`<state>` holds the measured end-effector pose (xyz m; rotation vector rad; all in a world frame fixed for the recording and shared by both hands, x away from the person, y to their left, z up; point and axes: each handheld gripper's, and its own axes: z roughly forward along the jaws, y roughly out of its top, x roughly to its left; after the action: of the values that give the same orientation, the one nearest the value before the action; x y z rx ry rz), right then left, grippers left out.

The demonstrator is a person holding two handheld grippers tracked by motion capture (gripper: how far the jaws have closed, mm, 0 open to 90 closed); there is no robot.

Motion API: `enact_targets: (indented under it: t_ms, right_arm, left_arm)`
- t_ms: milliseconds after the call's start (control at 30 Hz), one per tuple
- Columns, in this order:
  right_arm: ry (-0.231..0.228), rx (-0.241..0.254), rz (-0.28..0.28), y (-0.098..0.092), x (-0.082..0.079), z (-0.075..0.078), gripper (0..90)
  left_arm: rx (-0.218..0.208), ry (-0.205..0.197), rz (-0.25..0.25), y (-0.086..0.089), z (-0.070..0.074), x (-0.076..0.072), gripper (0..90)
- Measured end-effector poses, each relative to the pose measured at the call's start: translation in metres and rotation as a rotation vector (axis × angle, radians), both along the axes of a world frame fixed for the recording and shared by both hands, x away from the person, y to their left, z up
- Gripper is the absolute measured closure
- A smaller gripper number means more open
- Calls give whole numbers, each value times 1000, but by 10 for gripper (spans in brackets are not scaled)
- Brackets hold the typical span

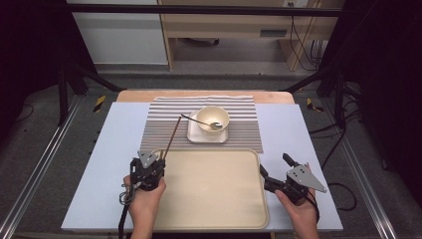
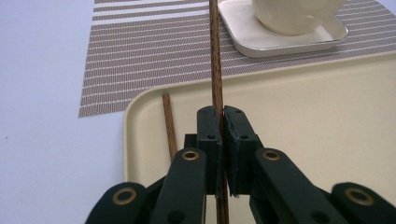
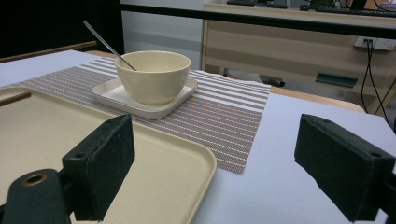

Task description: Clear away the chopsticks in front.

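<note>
My left gripper [image 1: 159,159] is at the tray's far left corner, shut on a brown chopstick [image 1: 172,135] that points away over the striped placemat [image 1: 244,127]. In the left gripper view the chopstick [image 2: 215,60] runs between the closed pads of the left gripper [image 2: 222,114], and a second chopstick [image 2: 169,126] lies on the beige tray [image 2: 303,116] just to its left. A cream bowl [image 1: 213,118] with a metal spoon [image 1: 199,122] sits on a square plate [image 1: 194,134]. My right gripper [image 1: 274,165] stands open at the tray's right edge, with nothing between the jaws of the right gripper [image 3: 215,154].
The beige tray [image 1: 214,209] covers the near middle of the pale blue table mat [image 1: 109,164]. Bowl [image 3: 153,74] and plate [image 3: 144,107] stand on the placemat [image 3: 224,116] beyond the tray's far edge. A dark frame and cables surround the table.
</note>
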<state>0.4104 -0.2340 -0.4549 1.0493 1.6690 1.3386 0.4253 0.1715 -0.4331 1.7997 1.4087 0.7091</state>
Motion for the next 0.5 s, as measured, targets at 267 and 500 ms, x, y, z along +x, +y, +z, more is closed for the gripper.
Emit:
enact_targets:
  t_ms: [267, 500]
  right_arm:
    - [6, -4, -4, 0, -1, -1, 119]
    - [9, -58, 6, 4, 0, -3, 116]
  left_arm:
    - [1, -30, 33, 0, -3, -23, 857]
    - [-4, -33, 32, -2, -6, -41, 857]
